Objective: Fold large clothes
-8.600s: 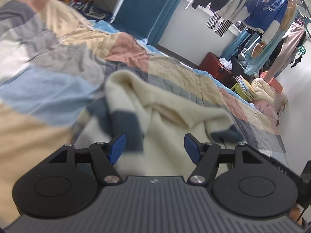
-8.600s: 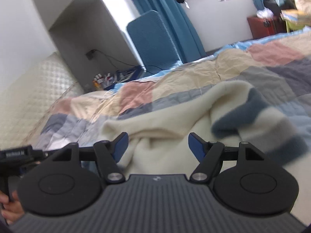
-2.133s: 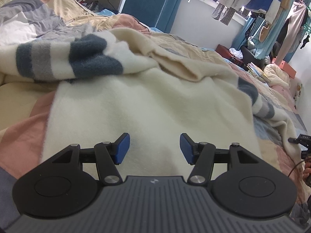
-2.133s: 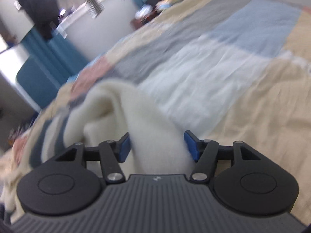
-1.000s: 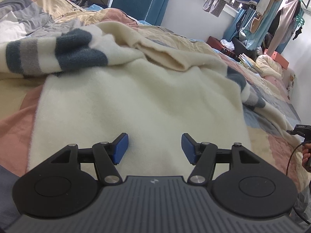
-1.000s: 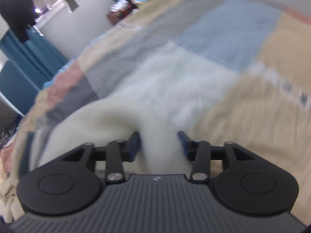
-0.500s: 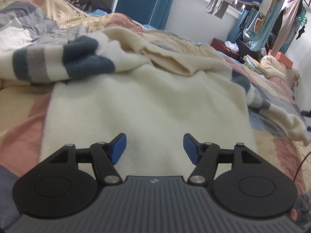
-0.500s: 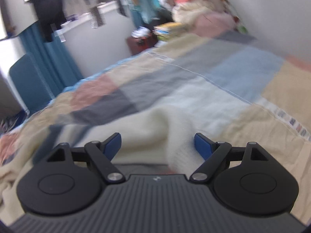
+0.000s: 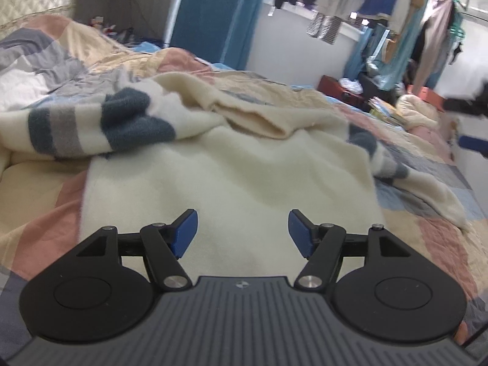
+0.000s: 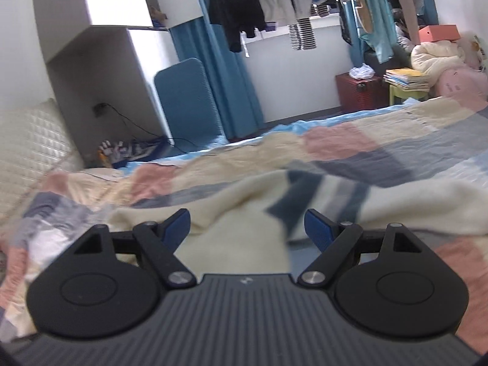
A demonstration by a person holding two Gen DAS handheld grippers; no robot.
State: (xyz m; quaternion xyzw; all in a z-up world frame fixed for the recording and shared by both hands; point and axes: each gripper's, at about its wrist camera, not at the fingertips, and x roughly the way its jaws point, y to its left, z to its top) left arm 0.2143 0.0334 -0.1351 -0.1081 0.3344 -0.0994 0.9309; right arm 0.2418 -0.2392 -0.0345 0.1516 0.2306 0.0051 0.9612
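Both the left gripper (image 9: 242,228) and right gripper (image 10: 247,225) hold nothing, jaws wide. The cream sweater (image 9: 228,177) lies half-spread on the bed (image 9: 36,201). Next, likely grasp a striped sleeve (image 9: 100,128) to fold

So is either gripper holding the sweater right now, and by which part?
Neither. Left gripper and right gripper are both open, with the cream sweater lying loose on the bed.

Patchwork-quilted bed (image 9: 39,183) — cream sweater (image 9: 231,177) (rumpled) atop

Cream sweater (image 9: 231,180) spread on patchwork quilt (image 9: 39,213), striped sleeve (image 9: 91,125) folded across (left side), left gripper (image 9: 242,231) spread above it
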